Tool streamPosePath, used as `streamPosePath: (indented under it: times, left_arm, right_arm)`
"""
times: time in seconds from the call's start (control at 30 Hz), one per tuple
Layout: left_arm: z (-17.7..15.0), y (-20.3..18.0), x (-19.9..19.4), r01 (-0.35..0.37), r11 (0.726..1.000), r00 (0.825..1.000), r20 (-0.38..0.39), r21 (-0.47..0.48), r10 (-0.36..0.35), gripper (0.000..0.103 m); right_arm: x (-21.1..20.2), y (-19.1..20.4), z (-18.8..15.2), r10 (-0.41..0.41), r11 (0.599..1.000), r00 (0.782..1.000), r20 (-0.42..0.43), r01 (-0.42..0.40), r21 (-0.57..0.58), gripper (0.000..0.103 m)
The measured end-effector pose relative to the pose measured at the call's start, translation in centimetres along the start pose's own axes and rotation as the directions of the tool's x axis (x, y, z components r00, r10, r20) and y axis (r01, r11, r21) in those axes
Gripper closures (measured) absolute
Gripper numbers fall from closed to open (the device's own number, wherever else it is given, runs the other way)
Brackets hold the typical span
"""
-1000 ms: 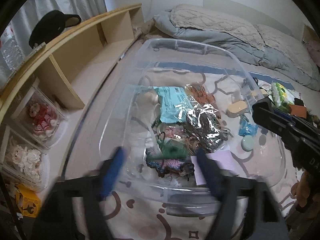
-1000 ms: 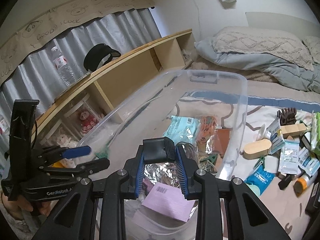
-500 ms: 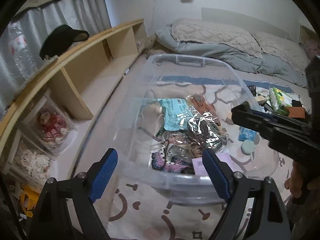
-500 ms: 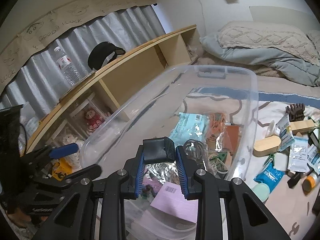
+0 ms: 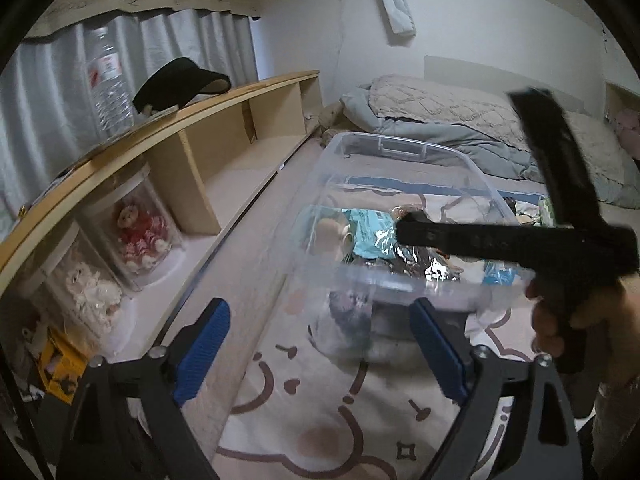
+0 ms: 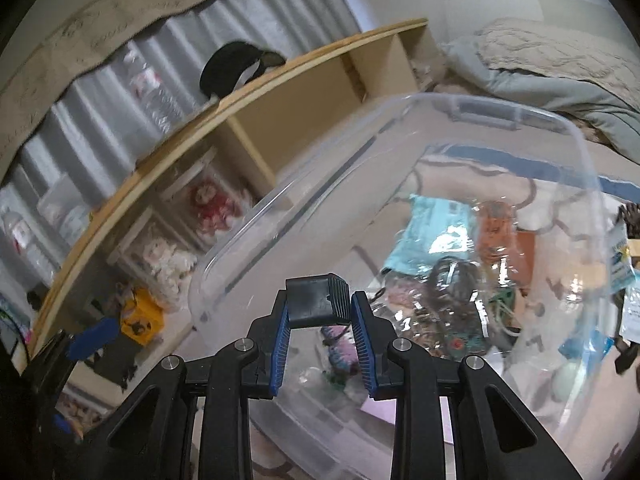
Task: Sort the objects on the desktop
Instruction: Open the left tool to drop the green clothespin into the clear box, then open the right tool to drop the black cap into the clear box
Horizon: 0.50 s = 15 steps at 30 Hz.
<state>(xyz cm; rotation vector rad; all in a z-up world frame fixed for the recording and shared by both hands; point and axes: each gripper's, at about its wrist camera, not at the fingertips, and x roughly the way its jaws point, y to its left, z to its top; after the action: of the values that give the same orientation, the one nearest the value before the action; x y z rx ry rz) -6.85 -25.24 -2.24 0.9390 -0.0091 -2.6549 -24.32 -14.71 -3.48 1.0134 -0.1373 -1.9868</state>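
Observation:
A clear plastic bin stands on the patterned rug, holding a teal packet, a foil bag and other small items. My left gripper hangs in front of the bin's near wall. Its jaws are opening wide and nothing is between them. My right gripper is shut on a small black ribbed block above the near left corner of the bin. In the left wrist view a hand holds the right tool's black body over the bin.
A long wooden shelf runs along the left, with a black visor and a water bottle on top and boxed dolls below. A bed with a duvet lies behind. Loose packets lie right of the bin.
My left gripper has drawn back from over the bin and its jaws have spread wider. My right gripper has swung left across the bin, with the black block still in it.

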Motion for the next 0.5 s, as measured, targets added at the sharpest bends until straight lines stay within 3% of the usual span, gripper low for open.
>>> streamPosePath:
  times: [0.17, 0.33, 0.5]
  left_arm:
    - [-2.4, 0.7, -0.7, -0.007, 0.999, 1.000, -0.002, -0.038, 0.007, 0.009]
    - [-3.9, 1.9, -1.0, 0.016, 0.992, 1.000, -0.007, -0.125, -0.017, 0.009]
    - [-4.7, 2.3, -1.0, 0.019, 0.989, 1.000, -0.016, -0.148, -0.021, 0.009]
  right_arm:
    - [1.6, 1.6, 0.3, 0.000, 1.000, 0.998, -0.069, -0.003, -0.030, 0.073]
    - [3.0, 1.3, 0.3, 0.027, 0.999, 0.993, -0.112, -0.023, 0.035, 0.073]
    - [3.8, 1.2, 0.9, 0.030, 0.998, 0.993, -0.118, -0.022, 0.066, 0.072]
